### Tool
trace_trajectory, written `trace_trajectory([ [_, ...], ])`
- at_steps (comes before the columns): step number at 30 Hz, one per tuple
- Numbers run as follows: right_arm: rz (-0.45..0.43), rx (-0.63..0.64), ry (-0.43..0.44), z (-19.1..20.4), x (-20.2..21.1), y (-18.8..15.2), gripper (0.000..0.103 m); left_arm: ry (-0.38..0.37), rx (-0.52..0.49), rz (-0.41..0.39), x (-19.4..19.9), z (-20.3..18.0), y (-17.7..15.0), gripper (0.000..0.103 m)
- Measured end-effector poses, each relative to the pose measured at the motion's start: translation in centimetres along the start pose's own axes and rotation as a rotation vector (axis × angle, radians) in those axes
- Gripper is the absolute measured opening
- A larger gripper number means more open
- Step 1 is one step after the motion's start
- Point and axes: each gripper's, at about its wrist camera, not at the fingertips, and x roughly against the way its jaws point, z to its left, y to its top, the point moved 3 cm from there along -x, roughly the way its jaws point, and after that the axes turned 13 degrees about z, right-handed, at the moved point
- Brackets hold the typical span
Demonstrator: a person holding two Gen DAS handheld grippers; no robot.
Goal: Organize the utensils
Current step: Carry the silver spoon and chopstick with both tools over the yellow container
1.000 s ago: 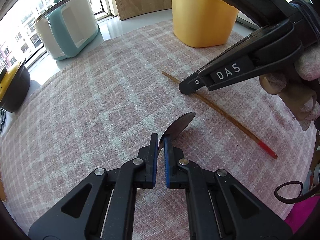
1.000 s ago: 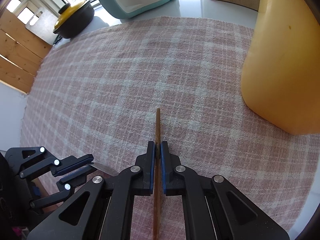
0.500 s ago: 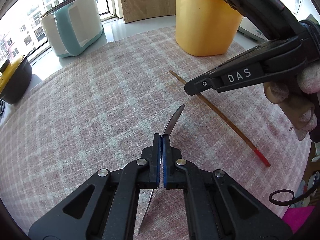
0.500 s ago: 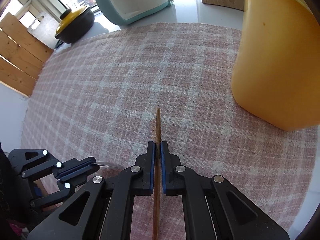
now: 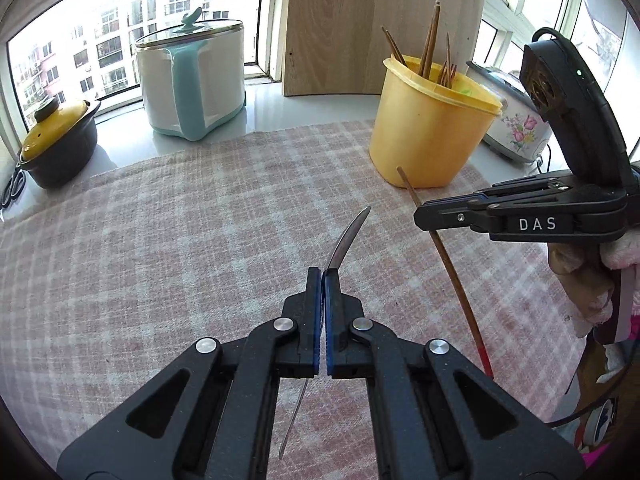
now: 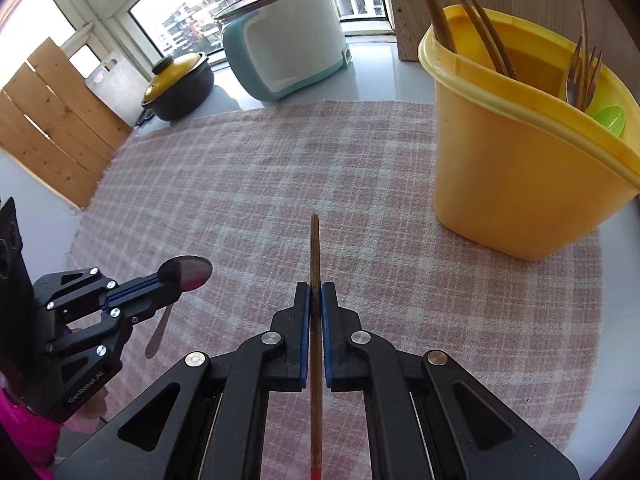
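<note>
Your left gripper [image 5: 323, 280] clamped on a metal spoon [image 5: 347, 237], bowl forward, clear of the pink checked cloth [image 5: 180, 248], your right gripper [image 6: 315, 296] clamped on a wooden chopstick [image 6: 315, 248], yellow utensil tub [image 6: 516, 176] ahead to the right, already holding chopsticks and forks

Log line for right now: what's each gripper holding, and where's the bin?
left gripper: shut on spoon | right gripper: shut on chopstick | both lifted off cloth | yellow bin: ahead right, utensils inside

chopstick [image 6: 315, 420] red end cut off below, spoon [image 5: 347, 236] neck hidden between fingers [image 5: 316, 312]
</note>
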Motion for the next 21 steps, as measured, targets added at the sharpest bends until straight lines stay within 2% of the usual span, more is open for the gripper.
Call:
trace_trajectory([
  [11,-0.145,0.017,-0.010,0.7,5.6,-1.0,0.004,-0.067,0.055,-0.123,4.7,0.0,2.2,0.000],
  [21,-0.271,0.026,-0.039,0.3,11.4,-1.4,0.004,-0.173,0.077,-0.234,7.7,-1.8,6.2,0.000],
])
